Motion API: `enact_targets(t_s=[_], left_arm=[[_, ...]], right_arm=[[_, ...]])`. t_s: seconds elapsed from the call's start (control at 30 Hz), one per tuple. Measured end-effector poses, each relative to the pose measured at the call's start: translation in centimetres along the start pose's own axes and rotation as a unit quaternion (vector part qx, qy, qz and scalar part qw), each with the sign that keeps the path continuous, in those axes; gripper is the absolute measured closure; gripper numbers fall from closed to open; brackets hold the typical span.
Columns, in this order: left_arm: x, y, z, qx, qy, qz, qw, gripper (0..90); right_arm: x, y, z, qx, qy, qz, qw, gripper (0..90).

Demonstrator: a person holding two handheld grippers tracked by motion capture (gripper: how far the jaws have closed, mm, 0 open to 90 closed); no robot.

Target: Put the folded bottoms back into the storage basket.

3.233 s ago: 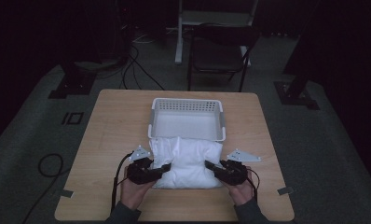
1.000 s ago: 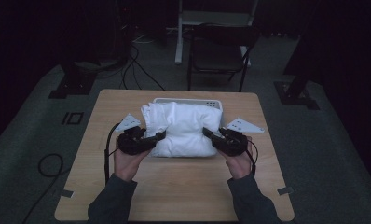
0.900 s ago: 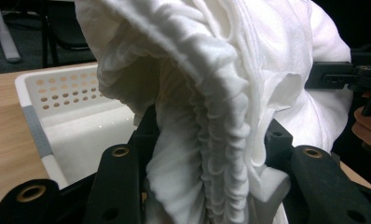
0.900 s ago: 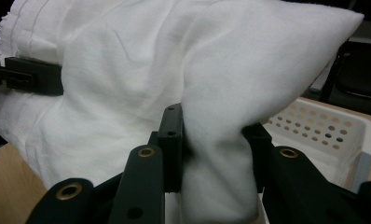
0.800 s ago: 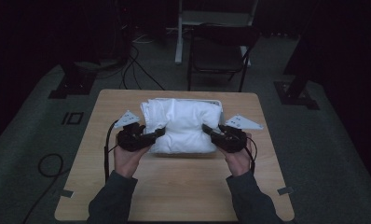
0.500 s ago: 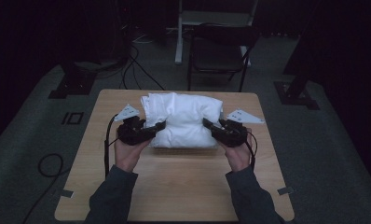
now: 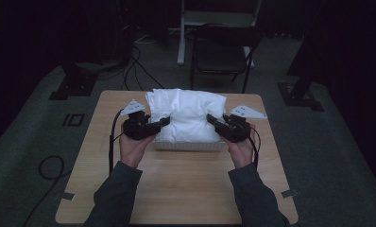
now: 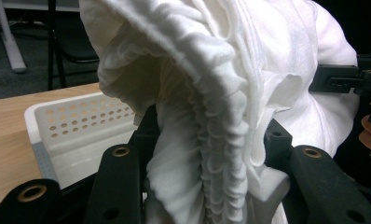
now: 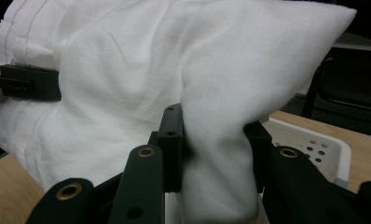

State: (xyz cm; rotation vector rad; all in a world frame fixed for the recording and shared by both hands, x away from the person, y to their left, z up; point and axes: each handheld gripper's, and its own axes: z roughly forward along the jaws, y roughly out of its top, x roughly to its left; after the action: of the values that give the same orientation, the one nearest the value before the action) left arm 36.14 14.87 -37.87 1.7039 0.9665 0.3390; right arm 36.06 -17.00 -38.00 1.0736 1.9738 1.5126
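Both clamped on the white pillow (image 7: 188, 113): left gripper (image 7: 154, 127), right gripper (image 7: 218, 126). It hangs mid-frame over the white basket (image 7: 188, 145). Next, I reckon: lower, tuck inside rim.

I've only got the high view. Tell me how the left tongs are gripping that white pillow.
Observer: The left tongs are shut on a gathered, ruffled fold at the end of the pillow.
Operator: Now report the right side.
Observer: The right tongs pinch a smooth corner of the pillow between both black jaws.
Operator: Check the basket under it.
Observer: The white basket has rows of small holes in its wall, and the pillow hangs above its rim.
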Motion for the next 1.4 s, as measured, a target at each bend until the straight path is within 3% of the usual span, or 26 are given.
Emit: enact_targets(t_s=[0.43, 0.87, 1.4], left_arm=[[0.7, 0.4, 1.2, -0.002, 0.007, -0.012, 0.9999, 54.8], [1.6, 0.8, 1.9, -0.002, 0.028, -0.015, 0.9995, 54.9], [2.4, 0.9, 3.3, 0.006, 0.030, -0.028, 0.9991, 54.9]], right_arm=[[-0.8, 0.5, 1.0, -0.002, -0.010, 0.009, 0.9999, 68.5], [-1.0, 1.0, 2.5, 0.000, -0.018, 0.016, 0.9997, 68.6], [-2.1, 0.8, 3.7, 0.003, -0.027, 0.030, 0.9992, 68.6]])
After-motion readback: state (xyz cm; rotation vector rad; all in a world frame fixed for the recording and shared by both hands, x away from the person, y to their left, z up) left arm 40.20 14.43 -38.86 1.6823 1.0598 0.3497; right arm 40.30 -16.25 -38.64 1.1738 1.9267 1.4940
